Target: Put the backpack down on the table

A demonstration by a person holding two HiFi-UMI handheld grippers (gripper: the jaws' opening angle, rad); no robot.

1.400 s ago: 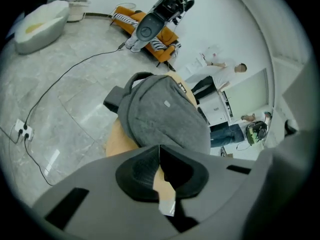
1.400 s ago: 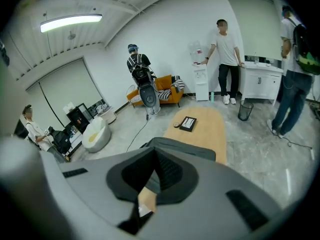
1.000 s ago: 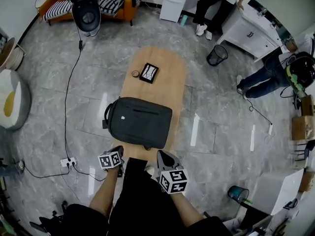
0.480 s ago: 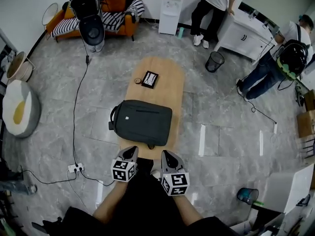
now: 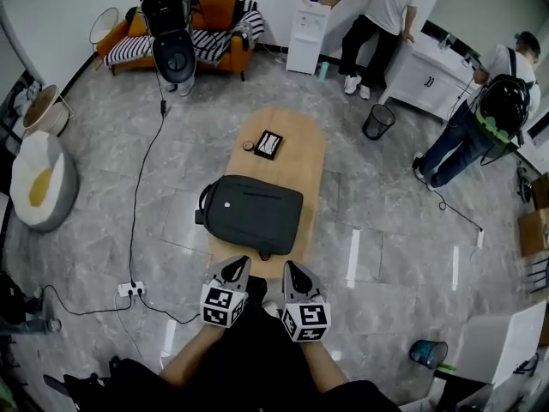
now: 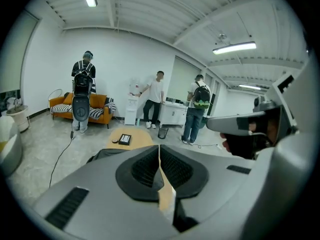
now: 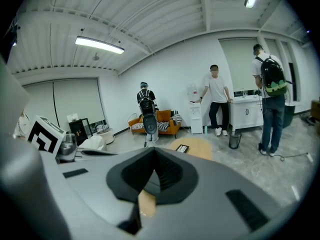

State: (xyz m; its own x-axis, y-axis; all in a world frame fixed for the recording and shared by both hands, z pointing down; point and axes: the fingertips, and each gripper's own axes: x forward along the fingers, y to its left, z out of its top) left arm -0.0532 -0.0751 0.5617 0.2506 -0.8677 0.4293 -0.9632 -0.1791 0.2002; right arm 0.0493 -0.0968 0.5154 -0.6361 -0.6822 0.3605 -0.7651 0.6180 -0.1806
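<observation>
The dark grey backpack (image 5: 253,215) lies flat on the near half of the oval wooden table (image 5: 300,157). Nothing holds it. Both grippers hang side by side just short of the table's near end, in front of my body. My left gripper (image 5: 237,267) is shut with nothing in it, its tip just short of the backpack's near edge. My right gripper (image 5: 293,270) is shut and empty too. In the left gripper view the pads meet at the left gripper's tip (image 6: 159,147), and the backpack (image 6: 102,154) peeks over the jaws. The right gripper view shows the right gripper (image 7: 153,149) shut, with the table (image 7: 200,146) beyond.
A black box (image 5: 268,144) and a small round thing (image 5: 248,146) sit on the table's far half. A power strip (image 5: 130,289) and a cable (image 5: 141,187) lie on the floor at left. Two people (image 5: 377,20) stand by white cabinets beyond a black waste bin (image 5: 377,121). An orange sofa (image 5: 202,24) stands at the back.
Both grippers have drawn back from the backpack and risen. The left one has moved in beside the right and rolled. The backpack has stayed flat on the table.
</observation>
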